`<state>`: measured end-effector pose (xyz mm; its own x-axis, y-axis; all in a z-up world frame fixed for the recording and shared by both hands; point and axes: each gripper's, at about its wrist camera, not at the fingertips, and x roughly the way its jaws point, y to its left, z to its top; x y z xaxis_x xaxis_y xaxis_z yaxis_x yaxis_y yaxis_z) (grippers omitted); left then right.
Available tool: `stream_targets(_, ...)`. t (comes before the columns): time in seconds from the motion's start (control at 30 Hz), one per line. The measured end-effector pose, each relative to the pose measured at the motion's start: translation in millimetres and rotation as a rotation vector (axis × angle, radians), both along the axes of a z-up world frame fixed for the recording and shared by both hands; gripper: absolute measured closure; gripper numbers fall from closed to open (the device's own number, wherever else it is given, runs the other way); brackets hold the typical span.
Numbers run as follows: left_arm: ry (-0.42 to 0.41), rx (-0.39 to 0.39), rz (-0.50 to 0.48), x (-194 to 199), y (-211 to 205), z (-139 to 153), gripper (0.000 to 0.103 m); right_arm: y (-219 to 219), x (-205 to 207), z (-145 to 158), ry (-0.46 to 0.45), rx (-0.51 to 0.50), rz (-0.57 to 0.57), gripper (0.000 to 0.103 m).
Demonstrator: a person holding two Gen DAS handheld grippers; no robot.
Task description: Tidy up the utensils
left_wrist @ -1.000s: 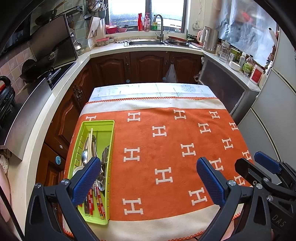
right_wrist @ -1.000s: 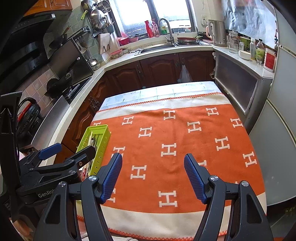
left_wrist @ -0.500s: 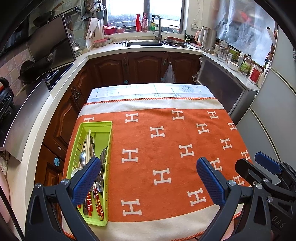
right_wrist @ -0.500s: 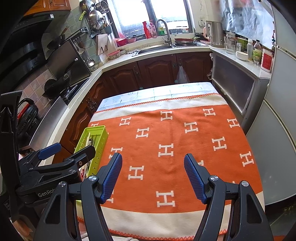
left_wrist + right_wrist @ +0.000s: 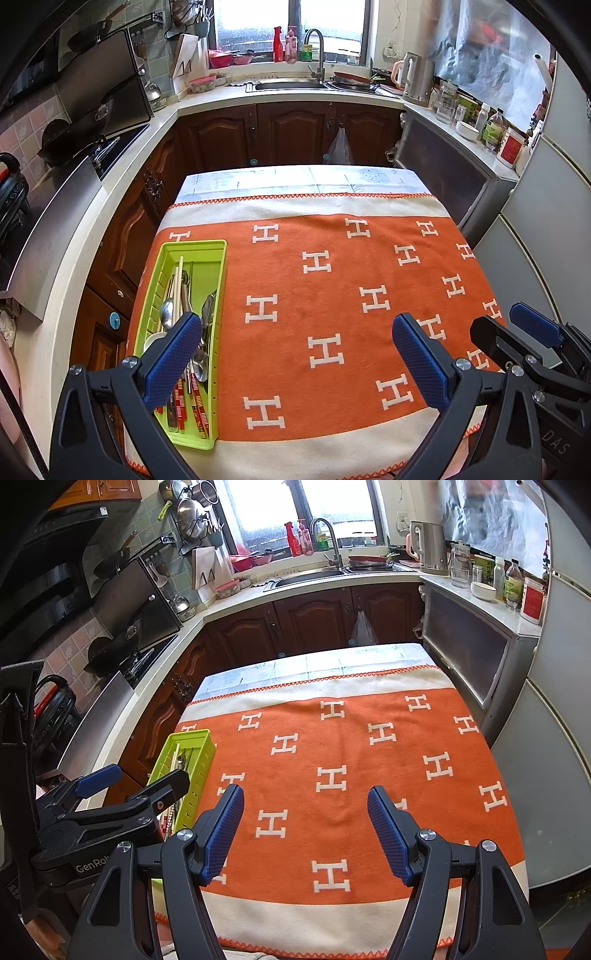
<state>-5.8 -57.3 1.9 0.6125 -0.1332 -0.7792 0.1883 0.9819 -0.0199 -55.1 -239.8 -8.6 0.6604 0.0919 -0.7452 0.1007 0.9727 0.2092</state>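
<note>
Change: none; both hands stay still.
Left gripper: wide open, empty.
Right gripper: wide open, empty.
Green cutlery tray: near-left on the orange cloth, utensils inside; sorting looks done or not begun.

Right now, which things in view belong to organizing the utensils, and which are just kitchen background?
Belongs to the job:
- lime-green plastic cutlery tray
- metal spoons, pale wooden chopsticks and red-patterned chopsticks inside it

Just lying about:
- orange H-patterned blanket
- steel electric kettle
- white bowl
- red spray bottle
</note>
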Motion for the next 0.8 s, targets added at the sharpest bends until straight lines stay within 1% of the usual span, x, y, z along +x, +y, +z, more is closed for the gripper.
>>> stream_targets(0.5,0.000,-0.003,0.003,-0.7,2.3,-1.3,0.001,-0.2,0.3,-0.4,0.000,0.001,0.002,0.032)
stream_targets(0.8,0.011,-0.001,0.019,-3.9,2.6,-6.7,0.001,0.2,0.2,-0.5,0.003,0.002,0.001,0.032)
